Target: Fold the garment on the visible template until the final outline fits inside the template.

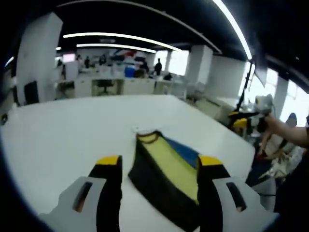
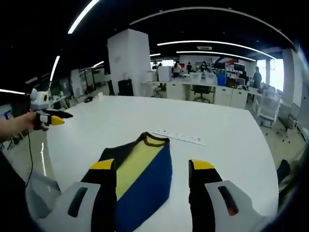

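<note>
A folded yellow, blue and black garment (image 2: 140, 181) lies on the white worktop (image 2: 227, 140). Left claw (image 1: 159, 166) and right claw (image 2: 152, 169) both hover released, holding nothing.

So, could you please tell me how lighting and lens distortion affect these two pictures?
Left gripper view: ceiling light strips bow into arcs, windows at right blow out, and the white table reads bright. Right gripper view: similar fisheye curving, while the folded yellow, blue and black garment stays evenly lit and fairly sharp.
</note>
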{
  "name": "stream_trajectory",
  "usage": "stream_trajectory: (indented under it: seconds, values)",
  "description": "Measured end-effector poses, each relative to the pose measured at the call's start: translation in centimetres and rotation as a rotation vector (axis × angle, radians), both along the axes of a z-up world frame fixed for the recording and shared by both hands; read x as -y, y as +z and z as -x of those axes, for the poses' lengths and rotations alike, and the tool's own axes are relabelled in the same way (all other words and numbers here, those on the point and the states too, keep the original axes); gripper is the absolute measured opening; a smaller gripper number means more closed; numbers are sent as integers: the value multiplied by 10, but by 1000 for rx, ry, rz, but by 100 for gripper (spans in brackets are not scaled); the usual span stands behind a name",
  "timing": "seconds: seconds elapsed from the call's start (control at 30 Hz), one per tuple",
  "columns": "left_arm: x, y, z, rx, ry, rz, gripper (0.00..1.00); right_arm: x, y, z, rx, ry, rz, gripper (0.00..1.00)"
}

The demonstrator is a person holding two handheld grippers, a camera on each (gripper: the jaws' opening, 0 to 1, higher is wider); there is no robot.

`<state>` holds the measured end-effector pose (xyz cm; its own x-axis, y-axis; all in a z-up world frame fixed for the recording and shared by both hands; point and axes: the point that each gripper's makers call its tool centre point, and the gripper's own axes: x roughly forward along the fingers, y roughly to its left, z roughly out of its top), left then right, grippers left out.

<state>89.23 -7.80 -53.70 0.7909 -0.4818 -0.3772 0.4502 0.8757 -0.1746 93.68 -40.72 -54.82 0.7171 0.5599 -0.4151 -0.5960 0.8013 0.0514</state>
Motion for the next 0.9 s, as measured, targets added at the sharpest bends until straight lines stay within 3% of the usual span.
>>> stream_trajectory:
  seconds: [0.47,0.73,0.9]
  values:
    - [5,-1,44,-21,-29,-85,86,27,-1,53,11,-3,-18,76]
    - [-5,0,63,-31,8,-56,94,44,-8,80,-15,-33,-30,83]
    - [-14,-12,78,-56,-5,-158,99,55,-9,93,-26,-53,-31,86]
